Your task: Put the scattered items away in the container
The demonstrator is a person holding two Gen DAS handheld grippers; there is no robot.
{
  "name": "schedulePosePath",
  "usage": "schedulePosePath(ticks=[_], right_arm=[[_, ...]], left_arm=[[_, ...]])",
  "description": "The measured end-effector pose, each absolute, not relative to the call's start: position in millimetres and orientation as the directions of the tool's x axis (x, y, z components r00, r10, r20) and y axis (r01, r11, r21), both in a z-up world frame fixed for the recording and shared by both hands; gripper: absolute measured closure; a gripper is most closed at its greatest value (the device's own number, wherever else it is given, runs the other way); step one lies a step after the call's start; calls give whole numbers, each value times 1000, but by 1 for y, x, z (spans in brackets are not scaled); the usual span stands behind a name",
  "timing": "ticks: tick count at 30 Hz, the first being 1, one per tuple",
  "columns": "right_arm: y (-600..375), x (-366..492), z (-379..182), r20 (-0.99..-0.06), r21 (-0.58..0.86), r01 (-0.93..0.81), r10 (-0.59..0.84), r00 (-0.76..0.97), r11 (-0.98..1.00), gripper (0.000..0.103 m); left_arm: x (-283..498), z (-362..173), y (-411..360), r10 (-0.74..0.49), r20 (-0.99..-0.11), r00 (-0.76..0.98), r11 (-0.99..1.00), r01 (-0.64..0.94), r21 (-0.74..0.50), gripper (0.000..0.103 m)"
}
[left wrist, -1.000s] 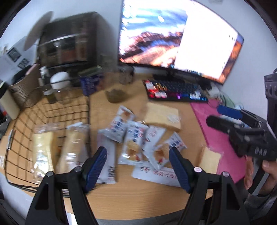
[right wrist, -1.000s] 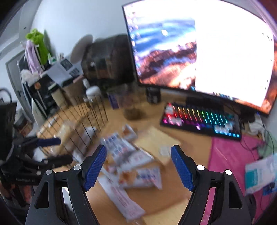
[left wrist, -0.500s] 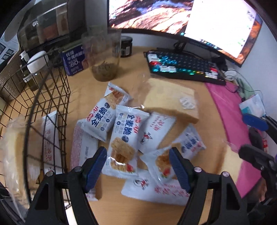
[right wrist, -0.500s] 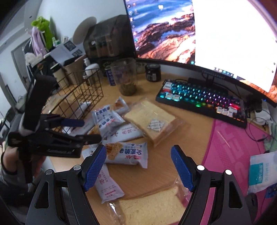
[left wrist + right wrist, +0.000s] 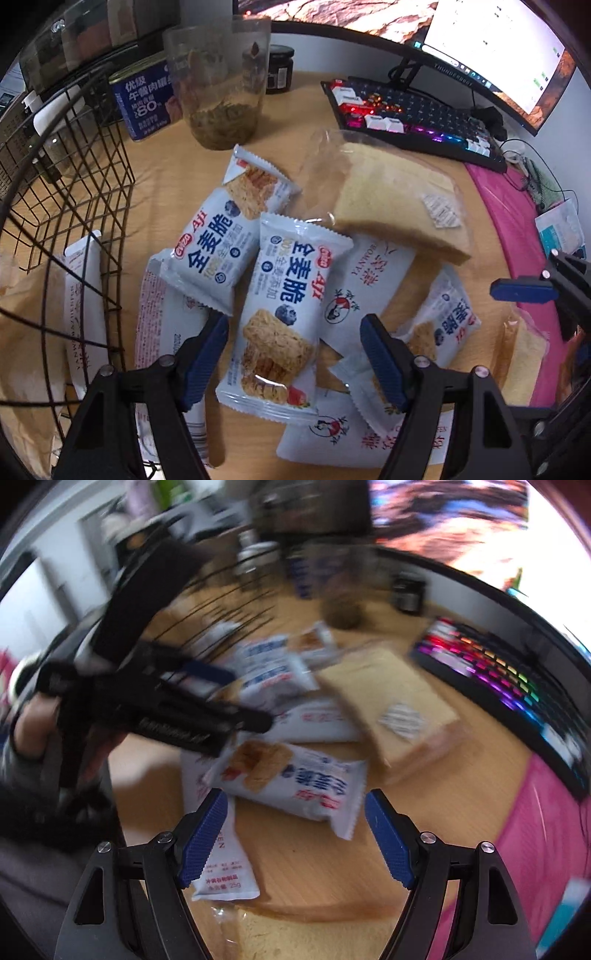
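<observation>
Several white and blue snack packets lie in a heap on the wooden desk. My left gripper [image 5: 293, 363] is open, its blue pads straddling the lower end of one upright packet [image 5: 286, 317]. A wrapped bread slice [image 5: 399, 206] lies behind the heap. The black wire basket [image 5: 74, 177] stands at the left with bread and a packet [image 5: 83, 314] inside. My right gripper [image 5: 295, 836] is open and empty, low over the desk just before another packet [image 5: 295, 779]. A second wrapped bread slice [image 5: 314, 934] lies under it. The left gripper also shows in the right wrist view [image 5: 236, 698].
A clear jar [image 5: 221, 85] and a blue tin [image 5: 146, 99] stand behind the heap. A lit keyboard [image 5: 413, 118] and a monitor [image 5: 480, 44] are at the back right. A pink mat [image 5: 517, 236] covers the right side of the desk.
My left gripper has dropped and moved forward onto the packet heap. My right gripper has swung left and lower toward the packets; its view is blurred by motion.
</observation>
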State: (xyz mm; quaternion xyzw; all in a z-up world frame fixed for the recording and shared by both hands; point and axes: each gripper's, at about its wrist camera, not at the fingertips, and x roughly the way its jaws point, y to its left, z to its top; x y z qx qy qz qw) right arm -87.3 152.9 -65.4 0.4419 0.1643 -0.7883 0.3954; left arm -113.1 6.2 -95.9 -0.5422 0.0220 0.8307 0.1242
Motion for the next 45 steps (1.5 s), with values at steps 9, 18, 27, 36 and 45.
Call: schedulePosePath(ticks=[9,18,27,36,45], right_arm=[[121,-88,-81,-859,-100,909,-425,-284,-406,25],[102,-98,-95,-894,-140,965,-390,-219,-221,25],[105,-93,-96,-909,-67,975,-390,-147,-210,53],[116,-66,-89,-892,-121,944,-385,-238,-306,66],[152,-56,-51,-822,-73,868,-462,-331,-492,66]], left_arm=[[-112,-97,4,169,-913,-372,-967,-242,-81,53],[-107,-97,4,186,-913,-364,-960,-265,-89,56],[-108,-97,3,186,-913,-363,-958,-275,-86,61],[-101,-93,4,197,-908,-370,-958,-271,-97,65],[-87,-64,13,214,-876,-431,-952,-291,-89,65]])
